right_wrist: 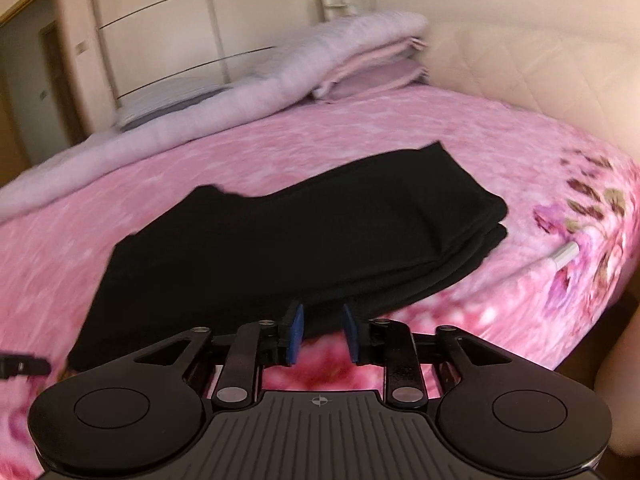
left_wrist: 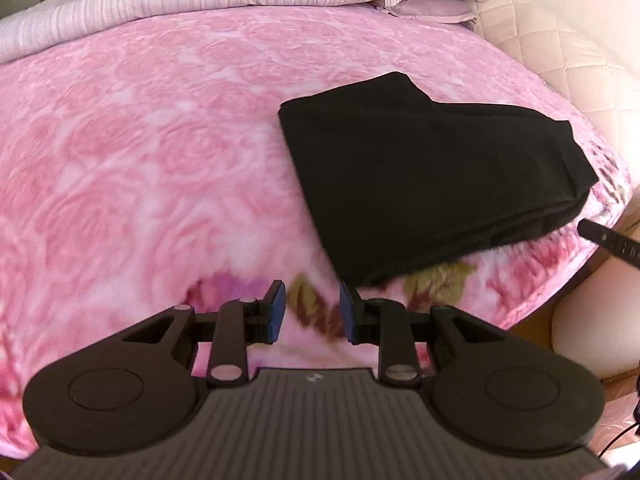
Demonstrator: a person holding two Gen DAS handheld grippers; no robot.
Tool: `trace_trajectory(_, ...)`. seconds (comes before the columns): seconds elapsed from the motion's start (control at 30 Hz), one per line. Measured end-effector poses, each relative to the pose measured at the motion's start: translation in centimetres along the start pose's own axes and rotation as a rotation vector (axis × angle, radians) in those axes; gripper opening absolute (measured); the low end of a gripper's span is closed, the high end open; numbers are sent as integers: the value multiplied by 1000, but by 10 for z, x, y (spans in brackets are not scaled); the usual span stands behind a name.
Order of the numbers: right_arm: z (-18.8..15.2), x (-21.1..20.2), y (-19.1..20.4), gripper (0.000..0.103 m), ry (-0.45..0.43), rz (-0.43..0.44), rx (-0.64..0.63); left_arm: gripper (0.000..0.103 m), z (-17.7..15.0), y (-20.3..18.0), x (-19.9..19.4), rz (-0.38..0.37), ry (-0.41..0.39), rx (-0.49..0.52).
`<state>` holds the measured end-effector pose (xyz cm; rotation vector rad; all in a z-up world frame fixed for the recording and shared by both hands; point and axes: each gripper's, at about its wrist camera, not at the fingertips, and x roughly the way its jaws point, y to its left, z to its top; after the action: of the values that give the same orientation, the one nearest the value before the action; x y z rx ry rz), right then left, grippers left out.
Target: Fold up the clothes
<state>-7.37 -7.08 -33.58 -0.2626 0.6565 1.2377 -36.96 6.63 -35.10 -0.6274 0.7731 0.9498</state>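
Observation:
A black garment [left_wrist: 424,172], folded into a thick stack of layers, lies on the pink floral blanket [left_wrist: 140,160]. My left gripper [left_wrist: 312,314] hovers over the blanket just left of the garment's near corner, open, with only blanket showing between its blue pads. In the right wrist view the same garment [right_wrist: 288,240] fills the middle. My right gripper [right_wrist: 322,334] stands at its near edge, open; the pads are apart and do not press the cloth. A dark tip of the right gripper [left_wrist: 612,240] shows at the right edge of the left view.
A folded pale quilt [right_wrist: 280,76] and pillows [right_wrist: 372,76] lie at the far side of the bed. A padded cream headboard [right_wrist: 520,64] runs along the right. A small white cylinder [right_wrist: 564,256] rests on the blanket [right_wrist: 360,128] right of the garment. A wardrobe [right_wrist: 224,20] stands behind.

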Motion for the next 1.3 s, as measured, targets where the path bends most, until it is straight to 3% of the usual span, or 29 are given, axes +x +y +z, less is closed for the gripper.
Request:
trace_trajectory(0.1,-10,-18,17,38,-9,5,-43,24,-15,9,-14,-4,-3,-20)
trace_trajectory(0.63,-13,-59,47,39,41,-103,-56,29,-32,-11,-61,24,-87,18)
trace_trajectory(1.3,-16,-76,31,39,3,-69,-4,31,-29,-54,-55,0,-72,131)
